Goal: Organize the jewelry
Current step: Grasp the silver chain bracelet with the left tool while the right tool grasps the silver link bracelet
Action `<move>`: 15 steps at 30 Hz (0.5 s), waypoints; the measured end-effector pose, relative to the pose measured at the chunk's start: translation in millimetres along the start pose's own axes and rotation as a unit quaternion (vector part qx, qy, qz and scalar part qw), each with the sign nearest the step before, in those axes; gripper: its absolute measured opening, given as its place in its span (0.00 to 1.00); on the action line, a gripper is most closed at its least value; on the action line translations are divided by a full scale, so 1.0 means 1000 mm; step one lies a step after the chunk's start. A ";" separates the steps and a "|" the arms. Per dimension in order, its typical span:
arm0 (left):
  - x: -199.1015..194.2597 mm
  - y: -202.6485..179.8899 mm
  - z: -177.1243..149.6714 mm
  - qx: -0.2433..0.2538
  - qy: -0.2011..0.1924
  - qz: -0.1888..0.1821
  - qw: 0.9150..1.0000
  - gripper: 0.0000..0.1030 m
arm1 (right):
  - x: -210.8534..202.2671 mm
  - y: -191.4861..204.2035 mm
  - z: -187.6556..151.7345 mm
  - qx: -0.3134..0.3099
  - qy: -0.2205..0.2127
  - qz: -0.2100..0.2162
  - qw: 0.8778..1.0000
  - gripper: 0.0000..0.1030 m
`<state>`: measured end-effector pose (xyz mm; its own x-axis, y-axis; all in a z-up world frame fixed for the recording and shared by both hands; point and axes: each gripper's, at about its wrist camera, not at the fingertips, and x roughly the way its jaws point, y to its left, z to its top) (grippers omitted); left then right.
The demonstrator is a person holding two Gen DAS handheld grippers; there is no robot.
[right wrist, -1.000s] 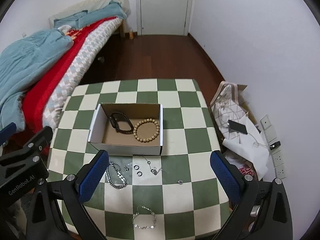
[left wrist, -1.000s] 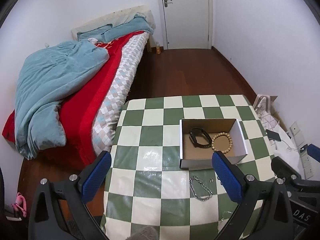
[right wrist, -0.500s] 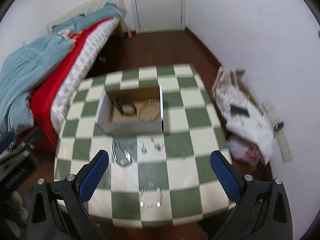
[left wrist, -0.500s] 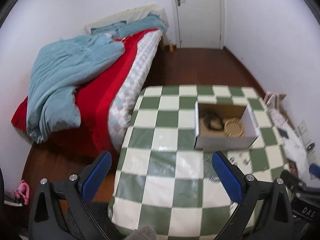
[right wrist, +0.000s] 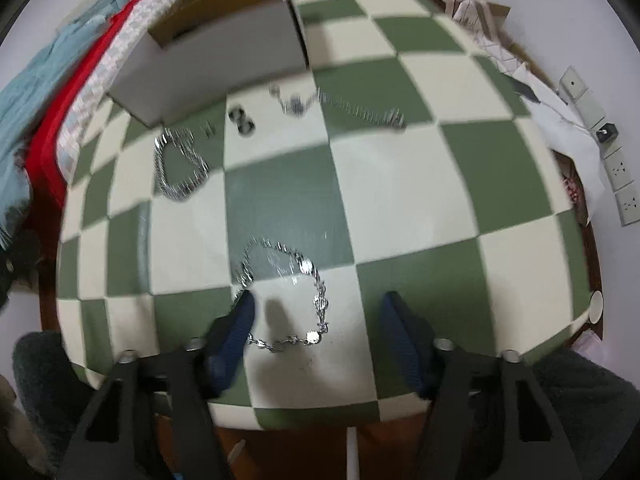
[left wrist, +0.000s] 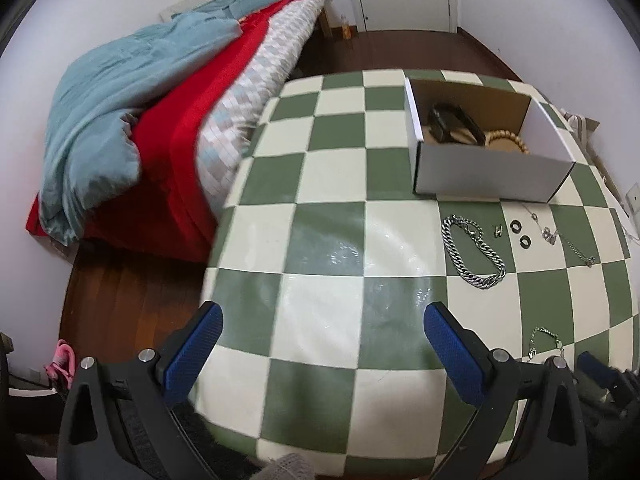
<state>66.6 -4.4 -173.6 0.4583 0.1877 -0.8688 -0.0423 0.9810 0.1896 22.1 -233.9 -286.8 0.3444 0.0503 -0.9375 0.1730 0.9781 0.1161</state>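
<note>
Hovering low over a checked table (right wrist: pixel 400 184), the right gripper (right wrist: pixel 316 312) has its blue fingers spread wide around a thin silver bracelet (right wrist: pixel 304 296), the left finger touching the chain. The left gripper (left wrist: pixel 320 332) is also wide open and empty, near a chunky chain (left wrist: pixel 474 252) and a white box (left wrist: pixel 480 176) holding two bracelets
</note>
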 end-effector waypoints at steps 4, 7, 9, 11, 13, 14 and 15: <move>0.022 -0.009 0.009 -0.018 0.026 -0.033 0.999 0.99 | 0.002 0.006 -0.003 -0.036 -0.027 -0.050 0.998 0.05; 0.042 -0.019 0.021 -0.029 0.050 -0.062 0.996 0.99 | 0.004 -0.009 0.006 -0.018 -0.032 -0.059 0.998 0.05; 0.055 -0.026 0.028 -0.033 0.063 -0.077 0.994 0.99 | 0.005 -0.026 0.017 0.006 -0.035 -0.063 0.997 0.05; 0.066 -0.033 0.034 -0.033 0.075 -0.085 0.993 0.99 | 0.006 -0.044 0.027 0.030 -0.035 -0.063 0.997 0.05; 0.076 -0.043 0.040 -0.026 0.082 -0.092 0.992 0.97 | 0.007 -0.057 0.034 0.046 -0.033 -0.063 0.996 0.05; 0.078 -0.048 0.042 -0.020 0.082 -0.089 0.992 0.92 | 0.004 -0.061 0.039 0.049 -0.032 -0.063 0.996 0.05; 0.080 -0.052 0.043 -0.013 0.083 -0.088 0.993 0.88 | 0.004 -0.064 0.043 0.052 -0.031 -0.063 0.996 0.05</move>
<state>143.9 -42.3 -233.2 0.3088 0.0176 -0.9510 0.0020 0.9998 0.0192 52.2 -305.2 -283.7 0.3697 -0.0871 -0.9251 0.3115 0.9496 0.0351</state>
